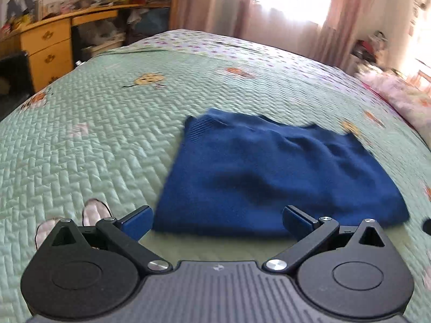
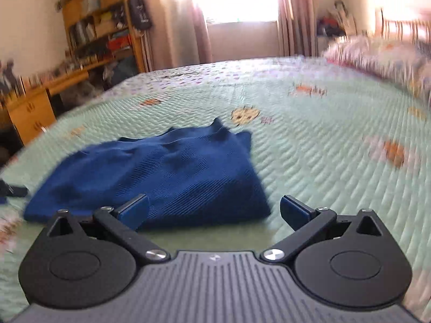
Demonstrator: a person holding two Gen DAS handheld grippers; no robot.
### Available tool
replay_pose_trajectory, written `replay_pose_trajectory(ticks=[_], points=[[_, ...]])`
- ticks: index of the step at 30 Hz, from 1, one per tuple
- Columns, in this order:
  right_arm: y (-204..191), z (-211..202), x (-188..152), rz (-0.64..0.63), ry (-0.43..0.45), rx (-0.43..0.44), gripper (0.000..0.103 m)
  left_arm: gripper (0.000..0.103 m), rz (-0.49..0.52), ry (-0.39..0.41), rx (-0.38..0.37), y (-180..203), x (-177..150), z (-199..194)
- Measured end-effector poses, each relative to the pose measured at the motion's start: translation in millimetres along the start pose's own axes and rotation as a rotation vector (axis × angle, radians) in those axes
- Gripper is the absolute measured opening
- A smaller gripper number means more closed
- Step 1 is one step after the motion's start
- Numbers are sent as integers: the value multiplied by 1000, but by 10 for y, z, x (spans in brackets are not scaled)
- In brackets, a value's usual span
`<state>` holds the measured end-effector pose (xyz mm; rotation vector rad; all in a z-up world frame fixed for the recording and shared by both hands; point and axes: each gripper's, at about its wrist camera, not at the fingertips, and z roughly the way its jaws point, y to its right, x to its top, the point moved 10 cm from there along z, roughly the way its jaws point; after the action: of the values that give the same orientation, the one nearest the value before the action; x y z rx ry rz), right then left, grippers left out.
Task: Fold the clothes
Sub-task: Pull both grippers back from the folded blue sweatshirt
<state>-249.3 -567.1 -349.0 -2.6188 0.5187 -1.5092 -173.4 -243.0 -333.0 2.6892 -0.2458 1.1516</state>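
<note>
- We see a sweater (image 1: 272, 172) in solid deep blue, with a fine ribbed knit.
- We see a bedspread (image 1: 89, 140) in pale mint green, quilted in a herringbone pattern, dotted with small orange and yellow figures; its far end turns white with purple spots.
- Our left gripper (image 1: 217, 222) and right gripper (image 2: 214, 212) are black with blue pads.
- We see pink curtains (image 1: 334, 8) and a yellow wooden desk (image 1: 45, 43).

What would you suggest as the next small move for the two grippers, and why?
Probably ease both back. The blue sweater already lies folded in a compact rectangle on the green quilt, and the left gripper and right gripper are both open, holding nothing, just short of its near edge.
</note>
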Motion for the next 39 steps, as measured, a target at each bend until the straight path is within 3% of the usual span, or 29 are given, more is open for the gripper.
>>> replay_pose_trajectory(ticks=[6,11,22,26,34,36,39], points=[[-310,-103,-227,153,-62,120,103,102,44,-22,-66,223,-309,-401],[-431,-370,-235,268,-70,199,103,102,20,-29,-68,92,-432,-639],[-94,-815,-205,543,-88,382,103,102,-137,-4,-94,-571,-90,-899],[33,-797,-277,610,-131,406,103,102,-185,-37,-106,-696,-30,-773],[120,-542,-510,723,-210,417,103,102,-192,-118,-181,-400,-272,-450],[121,-491,-556,723,-226,400,103,102,-176,-136,-167,-325,-326,-369],[103,-473,-521,648,-223,332,103,102,-58,-162,-63,-138,-342,-264]])
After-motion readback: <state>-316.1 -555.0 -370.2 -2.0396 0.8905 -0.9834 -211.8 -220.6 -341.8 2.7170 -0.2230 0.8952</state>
